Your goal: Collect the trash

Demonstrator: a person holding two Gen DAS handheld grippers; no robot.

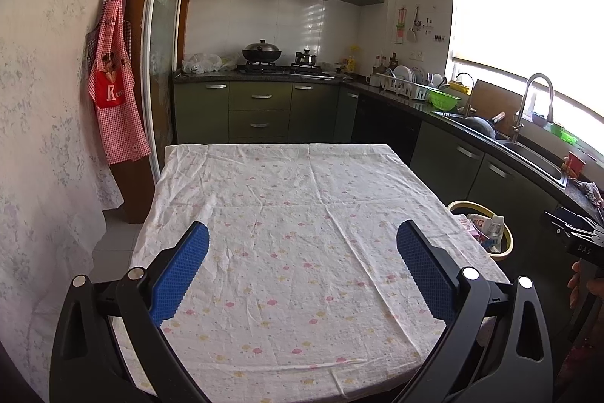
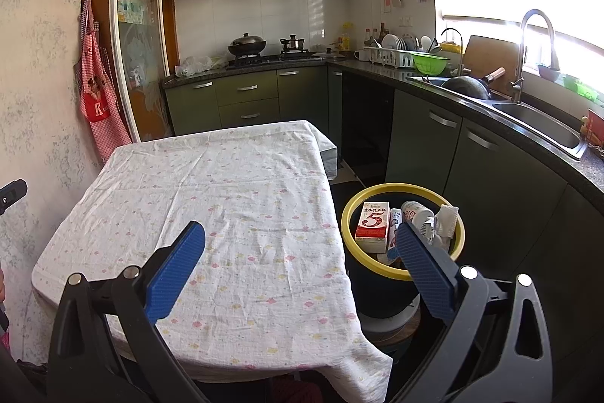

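Observation:
A dark bin with a yellow rim (image 2: 349,210) stands on the floor to the right of the table; it also shows in the left wrist view (image 1: 507,244). Inside lie a red and white carton (image 2: 373,225), a white bottle (image 2: 417,212) and crumpled white paper (image 2: 445,220). My left gripper (image 1: 302,244) is open and empty above the table's near half. My right gripper (image 2: 300,244) is open and empty over the table's right edge, its right finger (image 2: 424,270) in front of the bin.
The table (image 1: 287,191) carries a white cloth with small pink and yellow prints. A dark counter with sink (image 2: 543,127), tap and dish rack (image 2: 392,55) runs along the right. A stove with a wok (image 2: 247,46) is at the back. A red apron (image 1: 113,89) hangs on the left wall.

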